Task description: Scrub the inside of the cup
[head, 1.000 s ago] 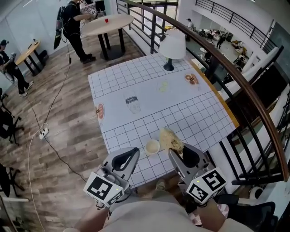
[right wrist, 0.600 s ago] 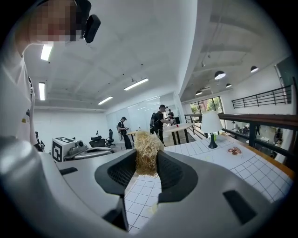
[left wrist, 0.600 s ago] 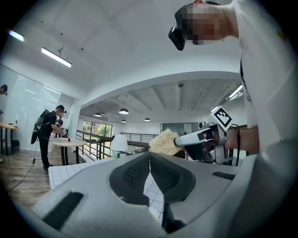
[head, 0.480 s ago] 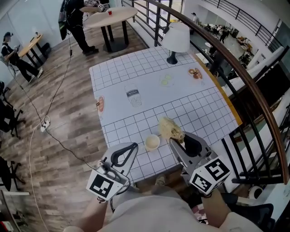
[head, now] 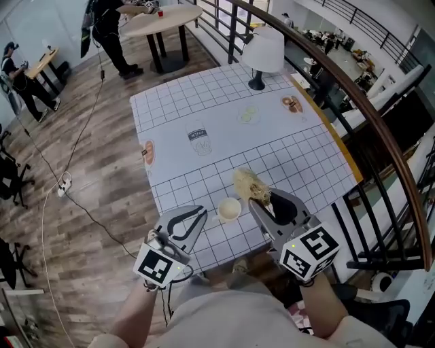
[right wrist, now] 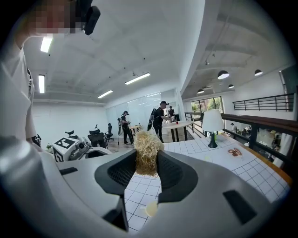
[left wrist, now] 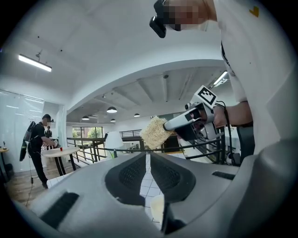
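Observation:
A small cream cup [head: 230,209] stands upright near the front edge of the grid-patterned table [head: 204,109]. My right gripper [head: 257,202] is shut on a straw-coloured fibrous scrubber [head: 249,186], held just right of and above the cup. In the right gripper view the scrubber [right wrist: 147,151] sticks up between the pads and the cup [right wrist: 151,208] shows below. My left gripper [head: 199,217] hovers left of the cup, shut and empty. In the left gripper view its jaws [left wrist: 148,157] meet, with the scrubber [left wrist: 153,132] ahead and the cup [left wrist: 157,208] below.
A white lamp [head: 264,51] stands at the table's far edge. Flat printed pictures lie on the cloth [head: 198,139]. A curved railing [head: 353,102] runs along the right. People stand by a round table [head: 160,20] far back. Cables lie on the wood floor [head: 64,187].
The left gripper has edged a little forward toward the table's front edge. The right gripper still grips the scrubber beside the cup.

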A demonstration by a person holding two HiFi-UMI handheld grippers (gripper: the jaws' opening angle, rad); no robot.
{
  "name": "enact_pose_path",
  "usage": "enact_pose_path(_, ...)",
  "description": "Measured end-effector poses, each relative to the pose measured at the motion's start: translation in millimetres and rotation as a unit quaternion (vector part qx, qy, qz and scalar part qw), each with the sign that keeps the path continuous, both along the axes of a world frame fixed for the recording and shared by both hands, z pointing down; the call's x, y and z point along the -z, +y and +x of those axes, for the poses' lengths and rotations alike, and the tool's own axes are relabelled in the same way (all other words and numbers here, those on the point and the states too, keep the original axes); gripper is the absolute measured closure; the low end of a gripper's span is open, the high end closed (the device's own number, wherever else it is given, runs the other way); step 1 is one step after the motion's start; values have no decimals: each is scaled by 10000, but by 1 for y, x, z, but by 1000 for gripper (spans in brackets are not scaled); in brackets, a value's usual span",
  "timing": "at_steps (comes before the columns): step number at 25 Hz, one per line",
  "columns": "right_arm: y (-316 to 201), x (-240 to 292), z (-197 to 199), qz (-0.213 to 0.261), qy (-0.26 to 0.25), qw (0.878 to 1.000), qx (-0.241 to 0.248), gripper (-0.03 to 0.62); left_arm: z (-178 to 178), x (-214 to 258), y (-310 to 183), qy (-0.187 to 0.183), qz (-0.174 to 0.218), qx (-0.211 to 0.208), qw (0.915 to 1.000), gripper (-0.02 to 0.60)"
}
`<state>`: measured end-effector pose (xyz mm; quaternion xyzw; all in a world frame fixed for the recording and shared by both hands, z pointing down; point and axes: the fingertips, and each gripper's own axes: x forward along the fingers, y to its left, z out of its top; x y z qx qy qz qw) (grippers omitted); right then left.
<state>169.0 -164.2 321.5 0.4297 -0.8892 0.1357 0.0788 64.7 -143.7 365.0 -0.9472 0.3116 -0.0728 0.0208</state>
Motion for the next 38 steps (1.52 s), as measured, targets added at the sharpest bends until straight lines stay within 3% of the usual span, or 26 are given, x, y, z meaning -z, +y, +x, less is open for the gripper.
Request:
enact_pose_path(6,-8,-23,-8,-198,134,9997,6,462,12,-40,-9,-256,-25,-429,9987,494)
enact_pose_path(13,-16,-58,-12,-454,275,9986,2,462,24,-104,-12,-867,-227,-917,9917,446)
enact_pose_path(18,-20,-83,-15,-670,310,9973,-13,462,28,-171,-11,-1147,-867,-1006,9845,428)
enact_pose_path(23,-24,-105,-18,-892,279,9956,41,462,36,-211,-11,-1394,-1193,-1131,9765,426)
enact_pose_path(33,-26,-155,-14,-1327,304,9905,-180,462,40,-260,-20,-1327,-1746,-1173,9686,430)
enact_pose_path(38,-24,-172,-9,-1471,358,9882,-248,462,44,-267,-22,-1201,-1854,-1147,9685,480)
